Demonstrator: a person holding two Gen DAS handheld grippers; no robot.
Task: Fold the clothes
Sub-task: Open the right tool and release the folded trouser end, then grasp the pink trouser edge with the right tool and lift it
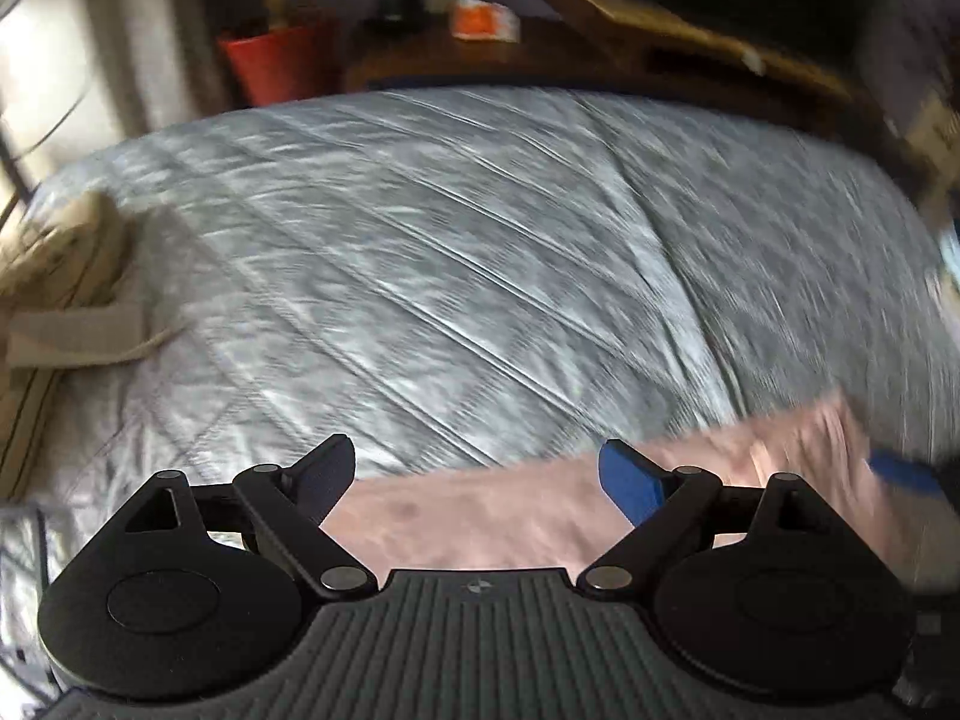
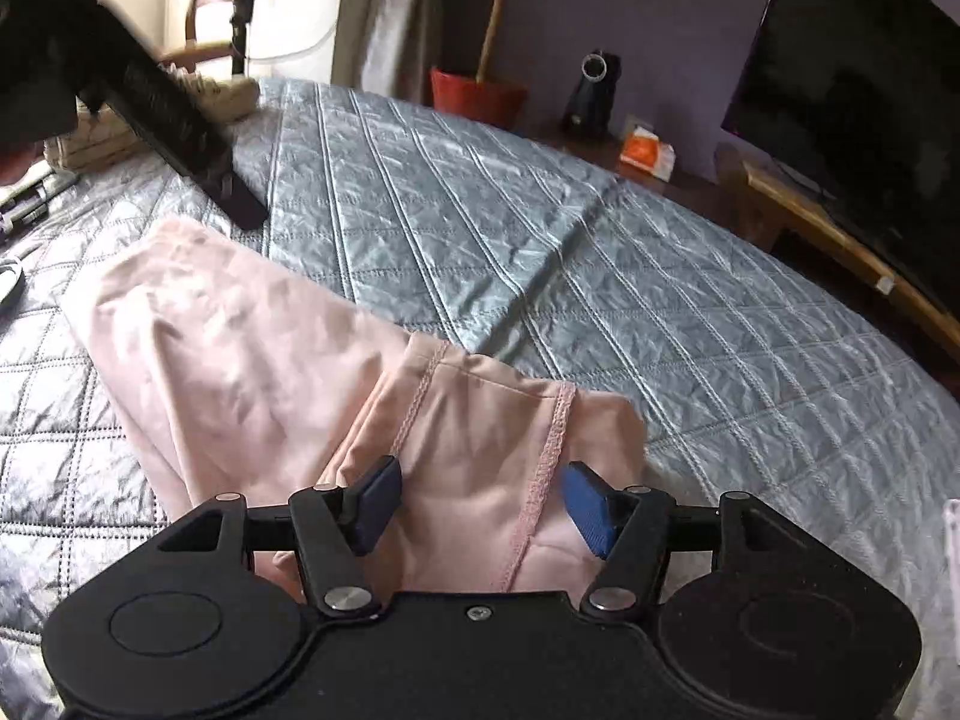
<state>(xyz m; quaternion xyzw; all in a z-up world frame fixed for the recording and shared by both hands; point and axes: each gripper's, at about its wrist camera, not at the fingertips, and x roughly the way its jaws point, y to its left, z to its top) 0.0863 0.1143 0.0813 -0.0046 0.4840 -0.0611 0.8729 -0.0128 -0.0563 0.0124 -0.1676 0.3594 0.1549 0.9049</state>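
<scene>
both tongs (image 1: 477,483) (image 2: 477,504) agape, angled downward

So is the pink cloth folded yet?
Partly folded: the pink cloth has one end doubled back over itself near the right gripper, lying on the bed.

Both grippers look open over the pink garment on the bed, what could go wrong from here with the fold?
1. The right gripper stands open over the pink garment, so the folded-over end with the lace seams may spring back or slide.
2. The garment is wrinkled and lies skewed on the quilted bedspread, so the next fold may come out uneven.
3. The left gripper view is blurred; a hurried grab may miss.
</scene>
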